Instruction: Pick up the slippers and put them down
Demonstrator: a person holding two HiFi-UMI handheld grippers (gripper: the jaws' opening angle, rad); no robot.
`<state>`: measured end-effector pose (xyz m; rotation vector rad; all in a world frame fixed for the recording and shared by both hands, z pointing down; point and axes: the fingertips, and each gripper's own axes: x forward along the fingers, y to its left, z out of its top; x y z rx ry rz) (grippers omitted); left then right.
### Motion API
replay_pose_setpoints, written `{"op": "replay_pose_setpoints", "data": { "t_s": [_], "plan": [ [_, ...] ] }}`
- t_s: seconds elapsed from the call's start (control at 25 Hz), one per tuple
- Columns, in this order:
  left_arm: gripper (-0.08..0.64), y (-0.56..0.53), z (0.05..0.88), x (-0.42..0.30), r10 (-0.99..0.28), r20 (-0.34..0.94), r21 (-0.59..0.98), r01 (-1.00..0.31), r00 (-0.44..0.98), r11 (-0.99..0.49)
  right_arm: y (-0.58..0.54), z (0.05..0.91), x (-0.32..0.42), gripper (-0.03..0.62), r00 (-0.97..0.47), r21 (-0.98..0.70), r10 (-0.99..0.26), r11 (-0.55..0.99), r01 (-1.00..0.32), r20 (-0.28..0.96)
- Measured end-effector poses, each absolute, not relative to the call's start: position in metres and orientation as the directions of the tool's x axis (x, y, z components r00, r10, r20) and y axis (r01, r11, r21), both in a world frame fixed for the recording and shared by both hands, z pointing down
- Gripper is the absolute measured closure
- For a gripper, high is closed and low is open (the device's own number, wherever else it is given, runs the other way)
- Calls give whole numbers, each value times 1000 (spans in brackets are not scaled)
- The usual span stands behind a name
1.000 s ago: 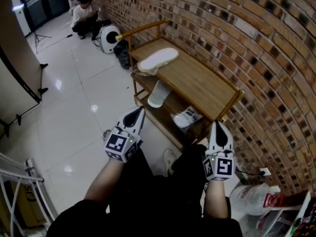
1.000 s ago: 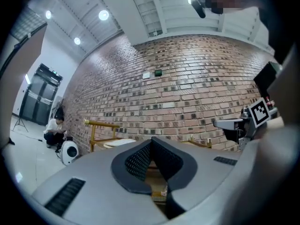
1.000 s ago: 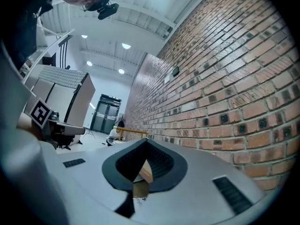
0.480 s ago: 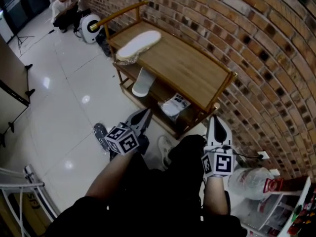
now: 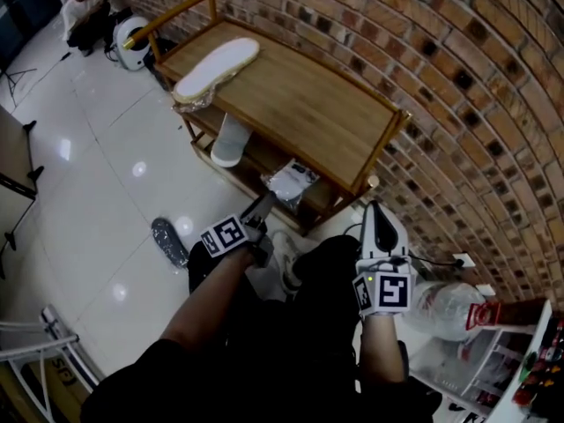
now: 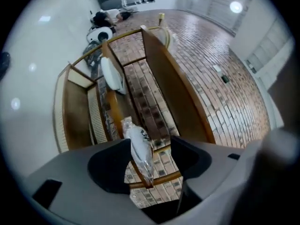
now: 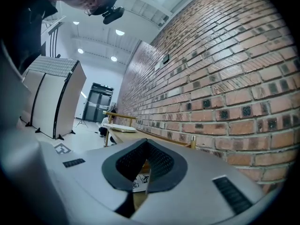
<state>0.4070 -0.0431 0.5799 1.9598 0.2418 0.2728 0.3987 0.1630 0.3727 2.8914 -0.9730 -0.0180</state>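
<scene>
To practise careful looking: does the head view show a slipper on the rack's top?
Yes, a white slipper lies on the rack top, at its far end.

Right tongs (image 7: 147, 171), tips together, before wooden bench (image 7: 123, 133) with white slipper (image 7: 118, 127) on top, brick wall (image 7: 225, 69) alongside.

Light: ceiling lamps (image 7: 119, 32) above the wooden bench (image 5: 300, 104) are lighting the room brightly and evenly.
Glare: round lamp reflections are glinting on the glossy floor (image 5: 97, 201) left of the bench.
Shadow: the shelves under the bench top are lying dim.
Distortion: the brick wall (image 5: 458, 86) behind the bench is bowing; black corners are vignetting both gripper views.
Focus: the nearest foreground is blurring softly.
</scene>
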Motion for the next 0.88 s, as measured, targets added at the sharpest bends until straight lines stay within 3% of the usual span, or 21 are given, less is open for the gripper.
{"op": "replay_pose_setpoints", "data": {
  "t_s": [0.4,0.48,0.52,0.88],
  "plan": [
    [296,-27,627,454,309,133,976,-70,942,-207,182,372,401,583,829,118,-558,-821,-558,38],
    [386,-28,632,457,303,142,977,-85,942,-195,183,372,400,583,830,121,-556,-822,-556,35],
    [471,-29,631,457,303,139,979,-84,943,-188,184,373,399,583,831,124,-555,-822,-556,44],
    [483,-25,588,426,310,2,985,52,951,-166,170,365,389,583,795,112,-606,-790,-603,11]
  ]
}}
